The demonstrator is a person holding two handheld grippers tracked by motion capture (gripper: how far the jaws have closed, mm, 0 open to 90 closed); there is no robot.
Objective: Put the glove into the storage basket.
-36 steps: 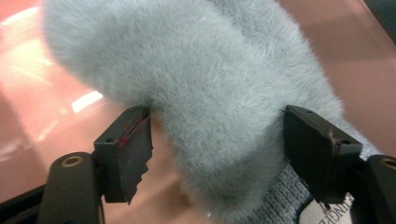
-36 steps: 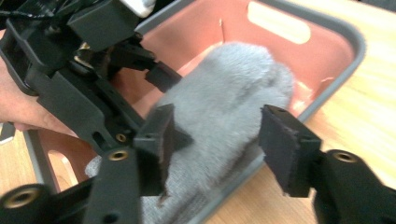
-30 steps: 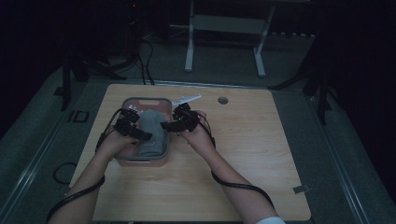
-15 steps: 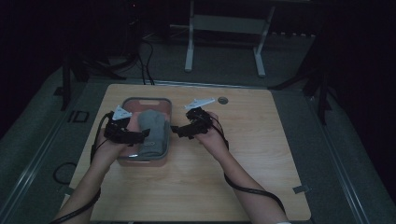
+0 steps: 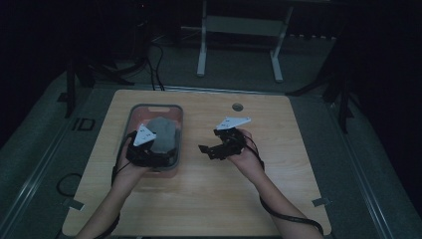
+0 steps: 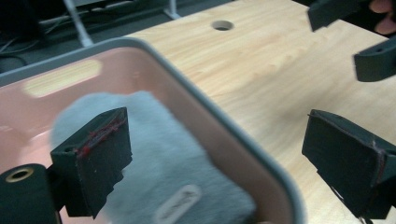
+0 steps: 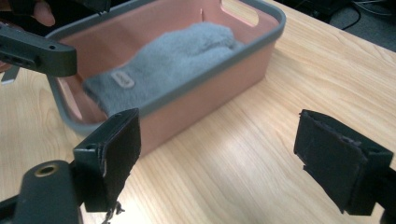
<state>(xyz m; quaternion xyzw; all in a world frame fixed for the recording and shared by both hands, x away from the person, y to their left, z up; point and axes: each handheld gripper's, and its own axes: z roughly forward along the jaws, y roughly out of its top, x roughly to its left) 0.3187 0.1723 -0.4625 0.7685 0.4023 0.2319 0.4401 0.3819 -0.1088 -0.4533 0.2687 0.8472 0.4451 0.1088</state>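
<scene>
I'm holding both claws spread and empty: the left gripper (image 5: 149,152) straddling the basket (image 6: 224,119) rim, risking tipping it and dumping the towel (image 7: 173,60); right gripper (image 5: 219,144) beside.

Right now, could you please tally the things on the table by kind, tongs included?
Pink bins with grey rim: 1
Grey fleecy cloth items, lying in the bin: 1
Tongs, left and right, both open and empty: 2
Total: 4
</scene>
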